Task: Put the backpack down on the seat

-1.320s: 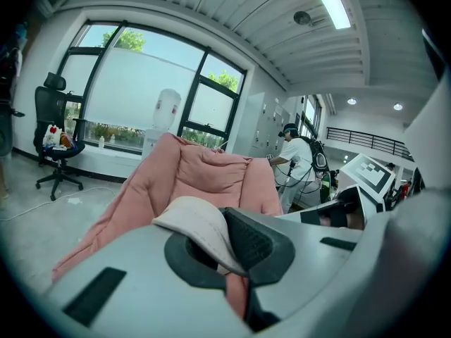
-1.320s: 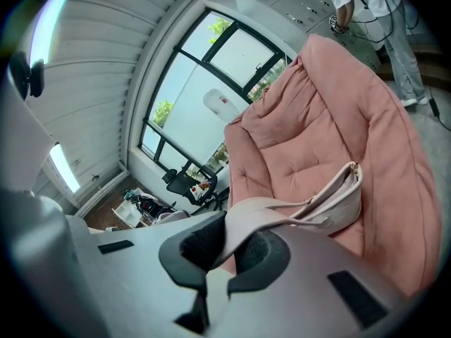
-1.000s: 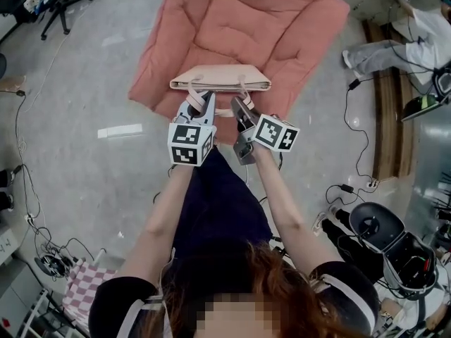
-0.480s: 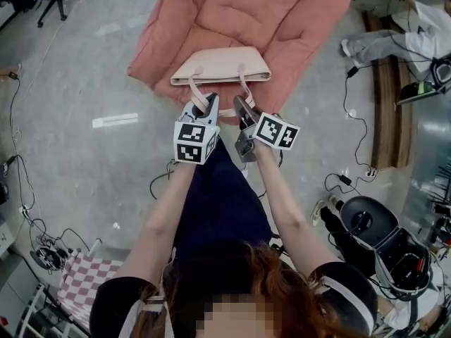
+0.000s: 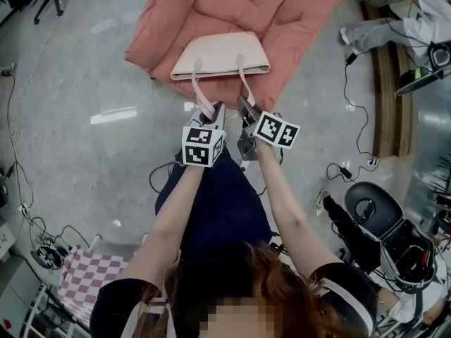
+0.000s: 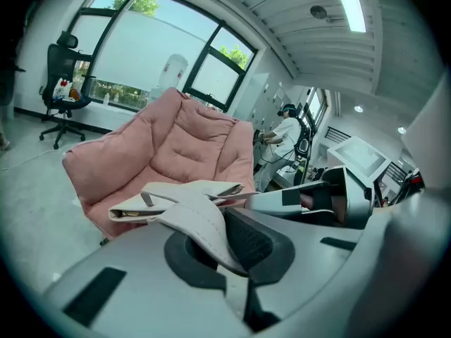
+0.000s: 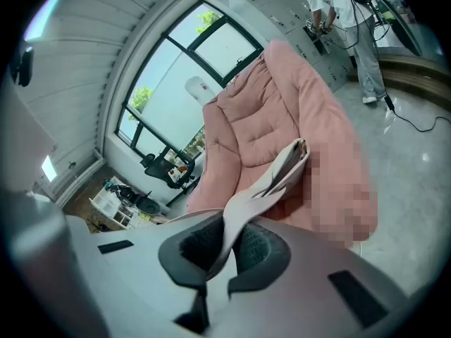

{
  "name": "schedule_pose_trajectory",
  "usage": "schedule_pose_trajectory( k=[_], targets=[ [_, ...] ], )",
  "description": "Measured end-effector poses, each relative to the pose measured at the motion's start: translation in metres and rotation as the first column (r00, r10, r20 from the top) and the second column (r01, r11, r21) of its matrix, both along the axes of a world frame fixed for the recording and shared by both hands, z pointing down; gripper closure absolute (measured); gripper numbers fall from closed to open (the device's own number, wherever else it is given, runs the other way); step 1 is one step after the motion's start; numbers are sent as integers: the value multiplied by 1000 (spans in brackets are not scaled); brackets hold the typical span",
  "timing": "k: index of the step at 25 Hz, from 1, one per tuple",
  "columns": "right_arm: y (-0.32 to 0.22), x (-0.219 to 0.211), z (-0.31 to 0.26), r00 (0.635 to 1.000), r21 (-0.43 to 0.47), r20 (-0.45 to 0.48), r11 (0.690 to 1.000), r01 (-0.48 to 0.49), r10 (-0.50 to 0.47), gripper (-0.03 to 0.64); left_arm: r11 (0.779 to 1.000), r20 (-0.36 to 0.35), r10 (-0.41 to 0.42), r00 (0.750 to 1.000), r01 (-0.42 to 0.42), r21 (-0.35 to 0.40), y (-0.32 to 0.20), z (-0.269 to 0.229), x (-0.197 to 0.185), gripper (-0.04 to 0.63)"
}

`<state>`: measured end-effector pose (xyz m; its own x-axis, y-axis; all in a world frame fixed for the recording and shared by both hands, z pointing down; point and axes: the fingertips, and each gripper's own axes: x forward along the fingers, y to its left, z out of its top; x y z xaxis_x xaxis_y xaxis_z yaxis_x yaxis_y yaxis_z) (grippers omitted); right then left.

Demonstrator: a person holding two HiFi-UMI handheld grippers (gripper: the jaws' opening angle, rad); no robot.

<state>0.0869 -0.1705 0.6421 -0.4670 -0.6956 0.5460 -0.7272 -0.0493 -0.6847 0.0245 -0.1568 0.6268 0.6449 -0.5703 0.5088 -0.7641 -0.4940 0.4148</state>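
Note:
A cream backpack (image 5: pixel 222 53) hangs by two straps over the front of a pink cushioned seat (image 5: pixel 282 13). My left gripper (image 5: pixel 212 111) is shut on the left strap (image 5: pixel 202 97); in the left gripper view that strap (image 6: pixel 201 220) is pinched between the dark pads and the backpack (image 6: pixel 176 197) shows before the seat (image 6: pixel 190 139). My right gripper (image 5: pixel 243 106) is shut on the right strap (image 5: pixel 245 84); in the right gripper view this strap (image 7: pixel 239 213) runs from the pads up to the backpack (image 7: pixel 285 164) against the seat (image 7: pixel 282 111).
Grey floor surrounds the seat. Cables (image 5: pixel 356 153) and an open black case (image 5: pixel 384 231) lie at the right, a wooden bench (image 5: pixel 384 83) with a person's legs (image 5: pixel 384 37) beyond. A checked cloth (image 5: pixel 88 277) is at lower left, an office chair (image 6: pixel 63 83) far left.
Both grippers have carried the backpack forward and down toward the seat; the bag now lies further over the cushion. Both grips stay closed on the straps.

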Motion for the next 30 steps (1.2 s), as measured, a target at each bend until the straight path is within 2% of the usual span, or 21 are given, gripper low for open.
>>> schedule_pose_trajectory(
  k=[12, 20, 30],
  targets=[
    [36, 6, 24, 999, -42, -37, 998, -36, 34, 578, 996, -21, 44, 999, -46, -79, 42, 30, 12, 577],
    [52, 10, 40, 997, -80, -66, 996, -50, 45, 577, 986, 27, 132, 991, -129, -107, 61, 50, 22, 575],
    [65, -7, 58, 995, -146, -27, 984, -103, 100, 577, 970, 59, 185, 981, -173, -171, 73, 73, 8, 575]
  ],
)
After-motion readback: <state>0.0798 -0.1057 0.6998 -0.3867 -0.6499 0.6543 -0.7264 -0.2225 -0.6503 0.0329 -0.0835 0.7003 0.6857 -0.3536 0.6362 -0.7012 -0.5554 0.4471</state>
